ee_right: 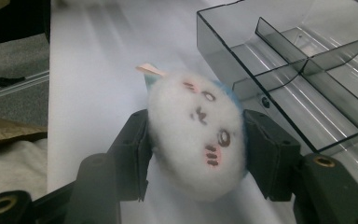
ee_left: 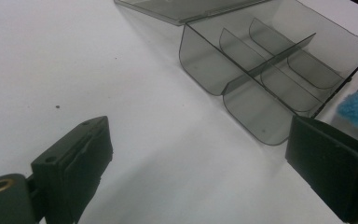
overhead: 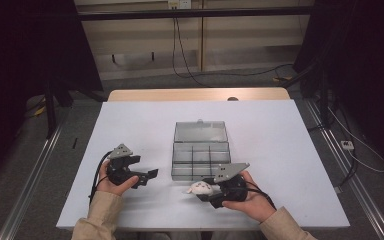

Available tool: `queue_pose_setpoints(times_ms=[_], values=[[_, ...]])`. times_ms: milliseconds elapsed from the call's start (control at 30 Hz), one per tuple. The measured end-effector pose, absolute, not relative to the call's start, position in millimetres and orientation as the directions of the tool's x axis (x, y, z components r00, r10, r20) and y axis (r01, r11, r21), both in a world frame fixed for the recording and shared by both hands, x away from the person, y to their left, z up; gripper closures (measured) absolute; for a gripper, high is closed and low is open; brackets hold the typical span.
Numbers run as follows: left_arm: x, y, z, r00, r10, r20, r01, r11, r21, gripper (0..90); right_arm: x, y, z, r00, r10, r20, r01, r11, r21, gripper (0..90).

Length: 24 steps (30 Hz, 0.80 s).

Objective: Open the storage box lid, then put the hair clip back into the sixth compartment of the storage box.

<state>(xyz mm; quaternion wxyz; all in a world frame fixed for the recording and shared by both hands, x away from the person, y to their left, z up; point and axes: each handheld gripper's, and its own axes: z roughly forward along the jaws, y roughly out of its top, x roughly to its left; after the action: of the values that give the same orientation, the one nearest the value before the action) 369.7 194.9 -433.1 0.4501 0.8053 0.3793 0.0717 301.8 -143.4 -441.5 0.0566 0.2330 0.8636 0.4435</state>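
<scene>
— What's holding everything up over there?

— A table (overhead: 130,120) with a white top, and a strip of pale wood showing along its far edge.

— And what's sitting on it?

— A smoky clear plastic box (overhead: 200,161), set a little toward the near edge, about halfway between the left and right edges. Its lid (overhead: 200,131) is swung open and lies flat on the table behind it, toward the far edge.

— Anything inside?

— Thin dividers cut it into compartments. They look bare from here.

— Anything else lying on the top?

— One tiny dark speck (ee_left: 57,107) out on the white, left of the box.
</scene>
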Motion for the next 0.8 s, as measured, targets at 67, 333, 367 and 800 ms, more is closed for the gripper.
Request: queue_pose_setpoints(times_ms=[67,333,367,800], values=[[370,195,-433,0.705,0.674,-0.223,0.546,-0.314,0.777,6.9,302,-144,-440,-0.887,0.450,0.107,0.348,0.497,0.795,44.8],[365,198,-431,0.704,0.678,-0.211,0.542,-0.322,0.776,6.9,304,-145,-434,-0.888,0.448,0.105,0.342,0.490,0.802,44.8],[365,198,-431,0.705,0.678,-0.210,0.542,-0.322,0.776,6.9,304,-144,-433,-0.887,0.449,0.105,0.342,0.488,0.803,44.8],[360,204,-431,0.701,0.682,-0.207,0.541,-0.320,0.778,6.9,309,-141,-421,-0.895,0.424,0.136,0.355,0.494,0.793,44.9]])
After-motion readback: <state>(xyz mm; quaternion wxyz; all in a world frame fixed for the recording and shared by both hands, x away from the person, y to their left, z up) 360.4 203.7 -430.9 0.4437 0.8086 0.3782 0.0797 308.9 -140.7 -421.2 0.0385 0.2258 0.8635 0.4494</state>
